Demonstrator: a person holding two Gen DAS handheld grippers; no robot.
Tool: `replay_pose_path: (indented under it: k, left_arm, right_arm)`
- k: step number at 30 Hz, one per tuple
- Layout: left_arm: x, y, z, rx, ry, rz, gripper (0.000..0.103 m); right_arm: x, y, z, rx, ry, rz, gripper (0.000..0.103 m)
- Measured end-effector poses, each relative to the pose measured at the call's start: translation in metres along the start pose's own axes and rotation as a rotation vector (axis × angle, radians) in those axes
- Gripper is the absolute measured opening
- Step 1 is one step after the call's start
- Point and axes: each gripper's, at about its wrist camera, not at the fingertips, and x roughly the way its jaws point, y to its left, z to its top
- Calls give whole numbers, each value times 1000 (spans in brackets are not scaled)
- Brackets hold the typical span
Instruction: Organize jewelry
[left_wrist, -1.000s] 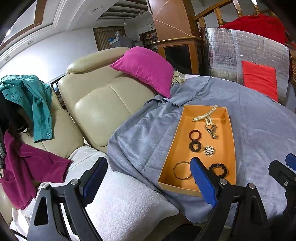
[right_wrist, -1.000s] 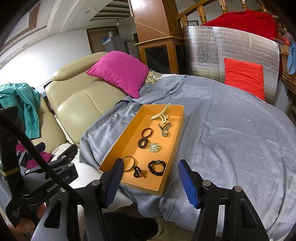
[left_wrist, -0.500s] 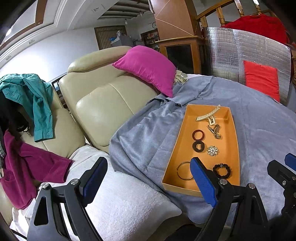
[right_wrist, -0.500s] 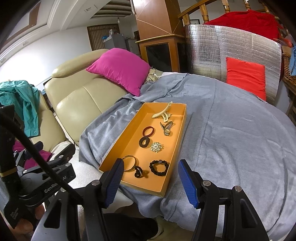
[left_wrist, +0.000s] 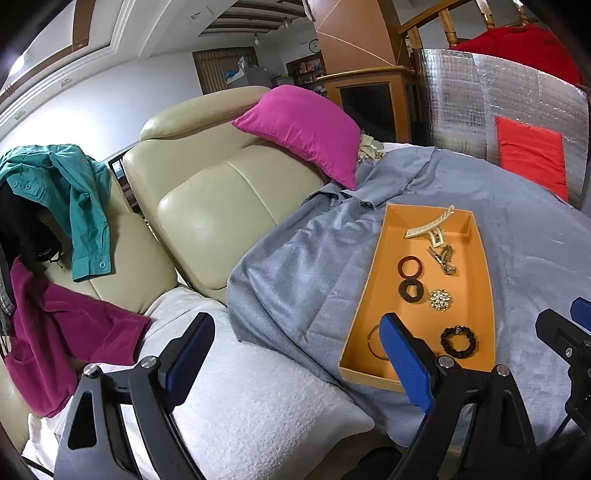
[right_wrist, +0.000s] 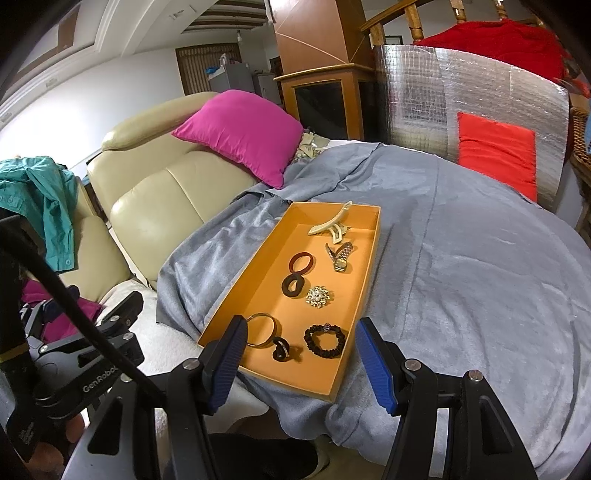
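Observation:
An orange tray (right_wrist: 347, 310) (left_wrist: 364, 295) lies on a grey cloth. Inside it are a cream hair claw (right_wrist: 328, 225), a watch (right_wrist: 340, 254), a red ring (right_wrist: 301, 260), a dark ring (right_wrist: 293, 286), a sparkly brooch (right_wrist: 317, 295), a metal bangle (right_wrist: 262, 328), a small black ring (right_wrist: 281, 349) and a black beaded bracelet (right_wrist: 325, 339). My right gripper (right_wrist: 301, 343) hovers open just short of the tray's near end, holding nothing. My left gripper (left_wrist: 295, 343) is open and empty over a white towel, left of the tray; its right finger hides part of the bangle (left_wrist: 375, 341).
The grey cloth (right_wrist: 480, 277) covers a wide surface right of the tray. A cream leather sofa (left_wrist: 214, 206) with a magenta pillow (left_wrist: 306, 129) stands to the left, with clothes (left_wrist: 74, 192) draped over it. A silver foil panel with a red cushion (right_wrist: 495, 155) is behind.
The right gripper has crept slightly nearer the tray. The tray sits a little further right in the left wrist view. Neither gripper's opening has changed.

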Motion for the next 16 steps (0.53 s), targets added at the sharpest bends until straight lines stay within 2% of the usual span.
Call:
replay_pose_path:
  k: [9, 12, 14, 16]
  left_arm:
    - [6, -9, 3, 12, 15, 27, 91]
    - [6, -19, 6, 28, -1, 27, 91]
    - [1, -38, 11, 72, -26, -14, 91]
    - [-5, -65, 17, 123, -44, -86, 91]
  right_arm:
    - [16, -11, 3, 12, 19, 20, 65]
    - [14, -23, 5, 32, 6, 20, 65]
    - [10, -42, 7, 65, -11, 6, 65]
    - [3, -69, 9, 106, -28, -30, 65]
